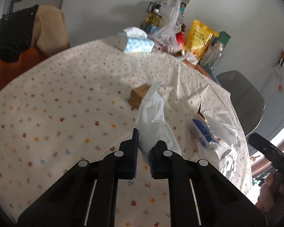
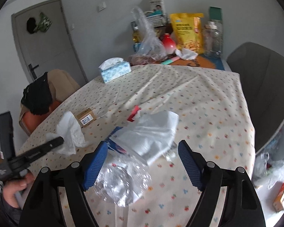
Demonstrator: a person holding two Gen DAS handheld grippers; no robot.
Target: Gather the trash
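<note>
Crinkled glossy plastic bag [image 2: 123, 181] – cloth tablecloth [image 2: 208, 113]

Looked like a home dining room: a table under a flower-print cloth [image 2: 208, 104], a tissue box [image 2: 115, 71] near its far edge, snack bag [image 2: 187, 32] and oil bottle [image 2: 136, 35] at the far corner, grey chair [image 2: 265, 87], door [image 2: 47, 43] behind

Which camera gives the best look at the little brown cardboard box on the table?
The right wrist view: the small cardboard box lies in the open there, its top and white label showing, beside the white tissue. In the left wrist view the same box is blurred and partly hidden behind the tissue that the left tool holds.
</note>
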